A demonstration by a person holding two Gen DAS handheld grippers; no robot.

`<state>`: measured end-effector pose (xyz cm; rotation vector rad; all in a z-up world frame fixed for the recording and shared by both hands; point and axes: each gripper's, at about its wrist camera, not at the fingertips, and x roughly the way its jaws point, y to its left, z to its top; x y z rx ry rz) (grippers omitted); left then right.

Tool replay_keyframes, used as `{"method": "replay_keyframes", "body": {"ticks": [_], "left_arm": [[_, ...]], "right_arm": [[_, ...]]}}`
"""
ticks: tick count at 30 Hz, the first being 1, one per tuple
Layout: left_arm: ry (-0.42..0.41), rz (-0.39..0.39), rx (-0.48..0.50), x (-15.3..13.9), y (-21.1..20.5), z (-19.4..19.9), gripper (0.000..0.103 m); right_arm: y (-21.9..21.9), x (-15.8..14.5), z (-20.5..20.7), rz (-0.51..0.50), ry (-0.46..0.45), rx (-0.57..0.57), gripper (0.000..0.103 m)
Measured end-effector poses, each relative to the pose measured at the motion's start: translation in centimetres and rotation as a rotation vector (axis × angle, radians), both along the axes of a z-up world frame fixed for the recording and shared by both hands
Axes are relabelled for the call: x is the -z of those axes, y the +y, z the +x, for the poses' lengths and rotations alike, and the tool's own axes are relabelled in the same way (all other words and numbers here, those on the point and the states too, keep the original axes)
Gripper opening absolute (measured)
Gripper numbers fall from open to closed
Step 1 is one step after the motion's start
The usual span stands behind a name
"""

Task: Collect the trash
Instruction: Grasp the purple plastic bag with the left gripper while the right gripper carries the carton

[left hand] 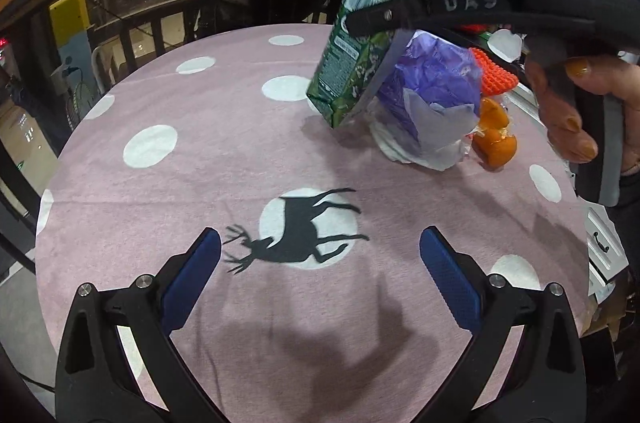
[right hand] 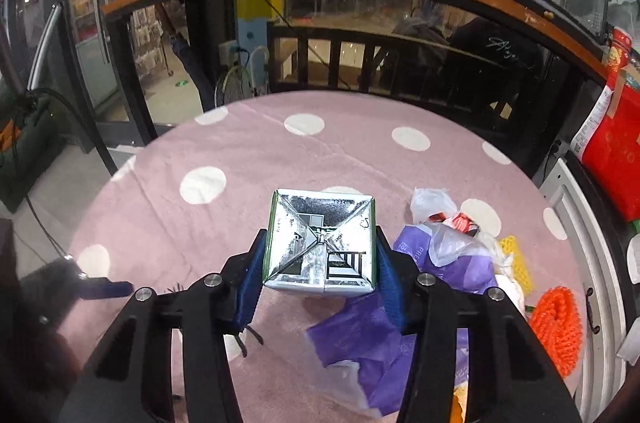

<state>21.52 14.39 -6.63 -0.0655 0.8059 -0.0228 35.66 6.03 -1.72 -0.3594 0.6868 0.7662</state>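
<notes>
Right wrist view: right gripper clamped on green foil-bottomed drink carton, tilted above pink dotted tablecloth beside purple plastic bag, presumably for bagging. Left gripper spread, empty.

We looked down from both wrists at the pink dotted tablecloth, the left view from farther back. Both views shared the green carton beside the purple bag.

Left claw open over pink cloth, carton lifted
</notes>
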Motion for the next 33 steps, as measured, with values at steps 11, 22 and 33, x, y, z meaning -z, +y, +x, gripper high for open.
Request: {"method": "replay_keyframes", "body": {"ticks": [11,22,33], "left_arm": [[-0.064,0.035,0.129,-1.6,-5.5,3.8,0.098],[-0.039,-0.055,0.06,-2.6,-6.2,11.5,0.092],[0.054,-0.164,0.052,-0.3,-6.7,12.5,0.019]], "right_arm": [[-6.9,-5.6,-3.0,0.165,-0.043,0.095,0.049],[-15.1,-8.0,-8.3,0.158,-0.221,0.214,0.049],[-22.9,-5.5,-11.2,0.134,-0.245,0.382,0.049]]}}
